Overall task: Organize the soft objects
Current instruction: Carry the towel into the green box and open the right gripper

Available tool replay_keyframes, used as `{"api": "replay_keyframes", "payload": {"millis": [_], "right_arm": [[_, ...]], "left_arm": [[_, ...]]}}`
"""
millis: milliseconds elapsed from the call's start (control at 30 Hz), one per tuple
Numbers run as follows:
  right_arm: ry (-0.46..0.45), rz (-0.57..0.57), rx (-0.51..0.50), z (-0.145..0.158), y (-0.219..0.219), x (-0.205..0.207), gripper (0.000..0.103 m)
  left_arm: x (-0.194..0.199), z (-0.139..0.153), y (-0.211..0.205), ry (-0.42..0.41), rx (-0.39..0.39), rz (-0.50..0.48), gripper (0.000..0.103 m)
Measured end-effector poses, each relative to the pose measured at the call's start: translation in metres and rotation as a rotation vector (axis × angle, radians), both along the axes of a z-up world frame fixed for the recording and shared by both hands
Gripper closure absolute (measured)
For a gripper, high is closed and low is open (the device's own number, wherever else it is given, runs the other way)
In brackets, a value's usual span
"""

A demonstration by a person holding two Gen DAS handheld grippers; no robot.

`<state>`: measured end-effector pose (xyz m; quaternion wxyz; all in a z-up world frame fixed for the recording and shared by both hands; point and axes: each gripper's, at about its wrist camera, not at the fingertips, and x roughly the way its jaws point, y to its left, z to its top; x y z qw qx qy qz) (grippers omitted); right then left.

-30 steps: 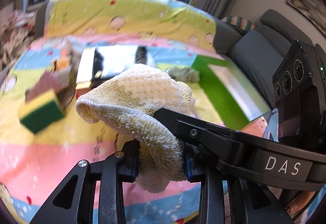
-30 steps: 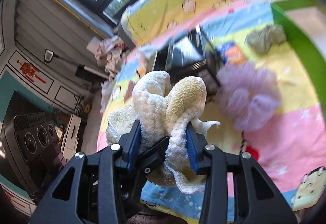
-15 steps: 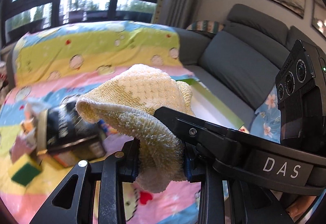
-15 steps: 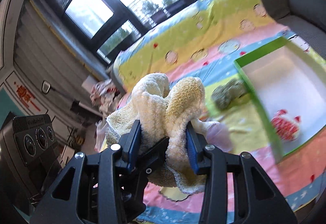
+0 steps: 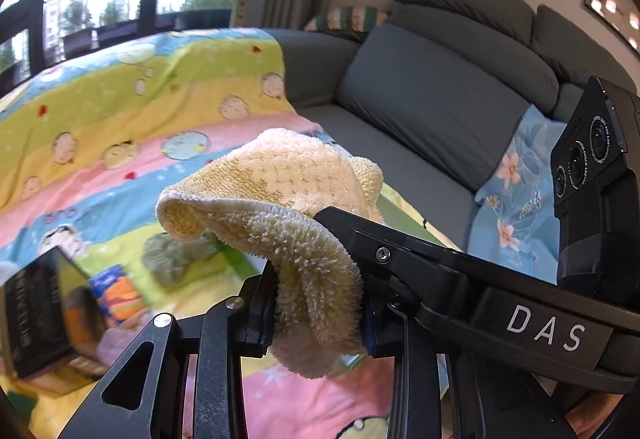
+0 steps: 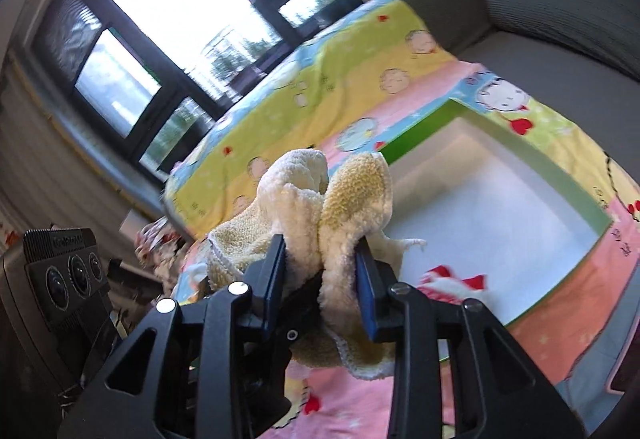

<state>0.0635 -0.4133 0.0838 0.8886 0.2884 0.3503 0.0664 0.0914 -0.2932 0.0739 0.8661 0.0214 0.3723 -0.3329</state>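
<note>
Both grippers hold one cream-yellow terry towel (image 5: pixel 280 183) in the air above a colourful cartoon blanket (image 5: pixel 100 111). My left gripper (image 5: pixel 320 303) is shut on one bunched end. My right gripper (image 6: pixel 322 279) is shut on the other end of the towel (image 6: pixel 320 199); its arm crosses the left wrist view. A green-rimmed box with a white inside (image 6: pixel 500 199) lies on the blanket just beyond the towel, to the right. A red-and-white soft item (image 6: pixel 452 279) lies at its near edge.
A grey-green soft lump (image 5: pixel 176 255), an orange-blue packet (image 5: pixel 120 291), a black box (image 5: pixel 36 311) and a lilac puff (image 5: pixel 116 343) lie on the blanket to the left. A grey sofa (image 5: pixel 440 87) with a blue floral cushion (image 5: pixel 516 191) stands behind. Windows are at the back.
Both grippers have carried the towel to the right. The sponges and black box slid out to the left; the green box now lies right under the towel.
</note>
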Motion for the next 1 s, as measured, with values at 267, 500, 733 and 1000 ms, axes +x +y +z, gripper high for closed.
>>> {"api": "replay_keyframes", "payload": {"millis": [267,500,733,1000], "right_arm": [[0.085,-0.103,-0.031,-0.025,-0.036,0.014,0.076],[0.149,-0.144,-0.02,-0.048,-0.056,0.024,0.08],[0.189,-0.171,-0.04,-0.058,-0.065,0.031,0.083],[0.205,-0.203,-0.073,-0.055,-0.068,0.029,0.08]], "left_arm": [[0.028,-0.035,-0.04,0.109,-0.002,-0.069,0.07],[0.046,-0.062,-0.062,0.197,0.02,-0.085,0.07],[0.056,-0.079,-0.072,0.249,0.035,-0.085,0.07],[0.057,-0.077,-0.067,0.275,0.062,-0.064,0.047]]}}
